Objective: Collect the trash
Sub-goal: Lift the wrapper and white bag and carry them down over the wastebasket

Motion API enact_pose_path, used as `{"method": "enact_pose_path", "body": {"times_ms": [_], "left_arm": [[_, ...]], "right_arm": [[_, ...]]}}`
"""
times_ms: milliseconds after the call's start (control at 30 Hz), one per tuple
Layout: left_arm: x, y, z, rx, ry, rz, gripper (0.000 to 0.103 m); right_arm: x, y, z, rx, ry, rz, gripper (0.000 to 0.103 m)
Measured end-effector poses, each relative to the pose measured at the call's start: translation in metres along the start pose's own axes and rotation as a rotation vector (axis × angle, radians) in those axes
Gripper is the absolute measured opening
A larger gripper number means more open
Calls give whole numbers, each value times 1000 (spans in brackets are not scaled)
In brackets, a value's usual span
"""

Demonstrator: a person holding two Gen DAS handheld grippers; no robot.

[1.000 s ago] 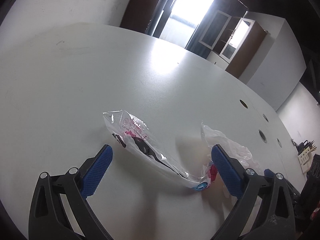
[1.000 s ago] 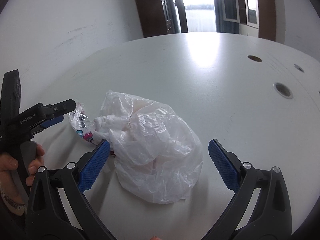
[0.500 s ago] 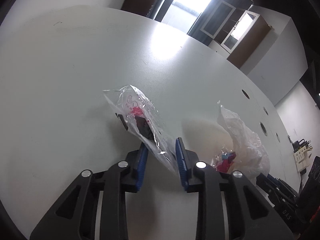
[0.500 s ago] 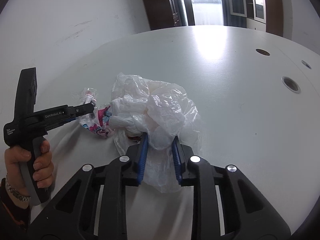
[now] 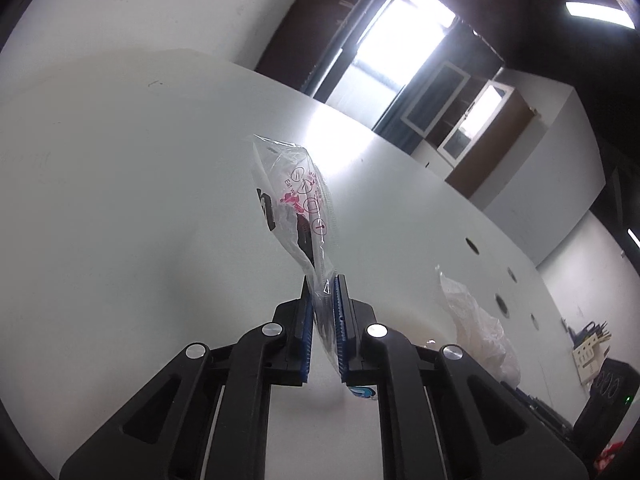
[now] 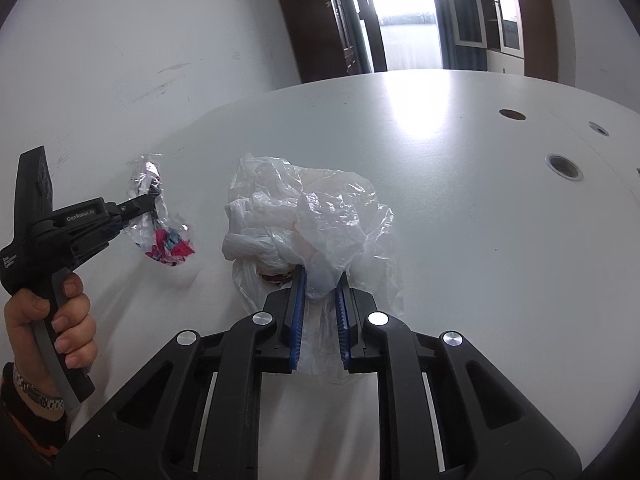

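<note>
Tools [image 5: 322, 292] [image 6: 320, 284] pinching wrapper [image 5: 298, 208], plastic bag [image 6: 312, 216]

Too small to read: pink print on the clear wrapper [image 5: 298, 216], its lower end lost between blue pads [image 5: 339, 320]; hidden inside the crumpled white bag [image 6: 308, 216], a dark reddish something; cut off at frame's edge, wristwatch [image 6: 34, 394] and sleeve; blurred, shelf clutter [image 5: 590, 350] far right.

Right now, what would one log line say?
left gripper: shut on clear wrapper | right gripper: shut on white plastic bag | both closing
</note>
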State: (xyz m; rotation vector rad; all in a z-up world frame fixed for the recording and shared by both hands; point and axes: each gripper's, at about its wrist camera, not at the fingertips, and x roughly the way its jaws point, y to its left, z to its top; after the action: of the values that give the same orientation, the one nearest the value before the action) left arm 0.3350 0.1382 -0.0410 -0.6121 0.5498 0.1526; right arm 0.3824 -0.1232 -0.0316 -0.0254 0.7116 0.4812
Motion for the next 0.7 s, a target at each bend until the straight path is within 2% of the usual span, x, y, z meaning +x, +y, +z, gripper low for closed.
{"method": "enact_pose_path", "body": {"times_ms": [67,167,233,467,700], "left_arm": [[-20,0,-4,10,-36,-4,8],[-63,-4,-18,10,-56,-94,6],[-94,-13,-33,38,-65,-108,6],[-201,-45,-105,242,-75,-52,6],[-267,-42,-157,318,-108,-20,5]], "right_arm": [[-13,1,-11,4,-18,-24,13],[-45,11,-28,-28,-64,-49,13],[-68,22,-40,-66,-81,-48,13],[-144,55,-97,-95,-101,23,13],[-202,64,-152,-66,-128,52,13]]}}
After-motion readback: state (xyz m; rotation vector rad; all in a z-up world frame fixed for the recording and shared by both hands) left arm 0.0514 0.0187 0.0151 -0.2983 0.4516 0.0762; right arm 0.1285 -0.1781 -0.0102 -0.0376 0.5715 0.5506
